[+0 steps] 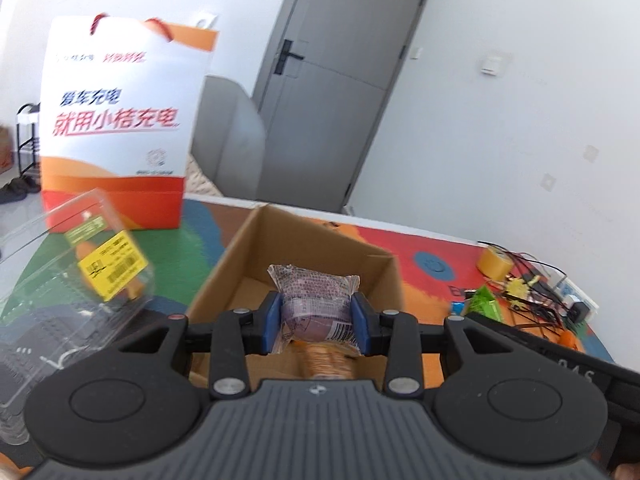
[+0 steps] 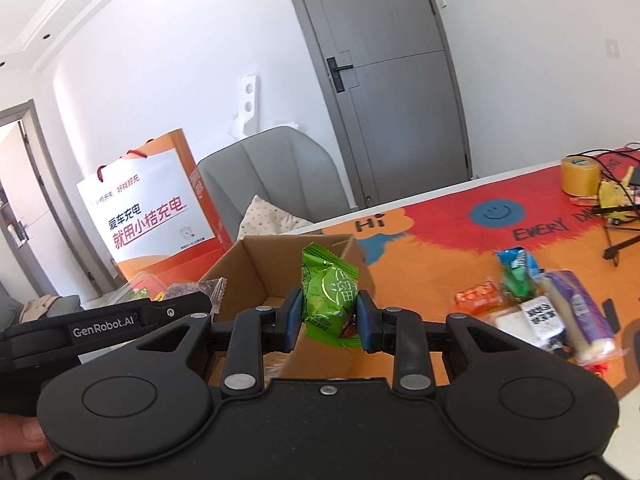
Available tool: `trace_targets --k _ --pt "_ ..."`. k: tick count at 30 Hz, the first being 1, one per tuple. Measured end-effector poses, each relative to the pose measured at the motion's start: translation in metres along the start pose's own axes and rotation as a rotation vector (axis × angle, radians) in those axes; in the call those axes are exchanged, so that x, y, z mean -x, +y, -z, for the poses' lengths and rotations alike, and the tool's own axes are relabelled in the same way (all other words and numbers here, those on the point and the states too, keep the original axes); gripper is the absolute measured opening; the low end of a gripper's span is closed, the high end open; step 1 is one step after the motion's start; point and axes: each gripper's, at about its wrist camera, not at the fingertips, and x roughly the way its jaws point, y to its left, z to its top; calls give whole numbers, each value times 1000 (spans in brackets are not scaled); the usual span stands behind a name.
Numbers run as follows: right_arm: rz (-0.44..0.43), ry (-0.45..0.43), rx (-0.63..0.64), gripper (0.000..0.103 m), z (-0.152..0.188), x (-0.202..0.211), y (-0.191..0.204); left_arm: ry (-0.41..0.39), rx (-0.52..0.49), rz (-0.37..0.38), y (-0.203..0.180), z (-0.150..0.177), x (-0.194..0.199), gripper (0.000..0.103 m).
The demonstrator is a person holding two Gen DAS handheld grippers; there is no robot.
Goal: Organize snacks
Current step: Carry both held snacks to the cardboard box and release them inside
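Colourful printed tabletop [image 2: 432, 240]: your left gripper [image 1: 316, 316] pinches a purple wrapped snack [image 1: 314, 304], right gripper [image 2: 329, 312] pinches a green wrapped snack [image 2: 330, 294], both over the open brown cardboard box [image 1: 256, 256]. Lower inside the walls before releasing.

1. We note a purple-wrapped snack [image 1: 316, 300] held upright, crimped end up, over the open cardboard box [image 1: 304, 236].
2. We see a green-wrapped snack [image 2: 330, 296] held upright by the box's near right corner.
3. The box stands on the desk [image 2: 432, 240]; loose snacks [image 2: 536, 308] lie clustered to its right.
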Motion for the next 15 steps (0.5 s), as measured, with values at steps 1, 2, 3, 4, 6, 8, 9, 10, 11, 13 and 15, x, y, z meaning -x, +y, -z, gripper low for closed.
trace_targets --k 1,2,3,4,6,8,9,10,11,13,15 --pt "-3 4 2 29 0 -3 3 5 8 -19 4 0 -1 39" --pt "-6 8 5 29 0 -5 5 10 16 -41 7 -1 -3 41" --pt "-9 11 10 29 0 -8 9 15 26 -55 11 -1 -3 42" --pt "-13 15 14 29 -1 -11 12 18 34 -52 14 -1 -2 44" --pt "-22 21 22 29 0 -15 18 17 42 -37 18 -1 2 48" --pt "-28 29 27 29 -1 -19 23 10 38 -43 18 -1 7 51" --pt "-32 32 30 29 -1 -21 26 5 35 -42 19 -2 10 53" --pt "-36 34 33 29 -1 -22 28 -2 33 -38 19 -2 13 55" --pt "-40 36 37 29 -1 -24 31 -6 33 -35 21 -3 15 56" --pt "-48 42 43 29 0 -26 36 -9 42 -36 24 -4 18 61" --pt "-53 48 48 29 0 -29 40 -13 48 -42 28 -5 20 61"
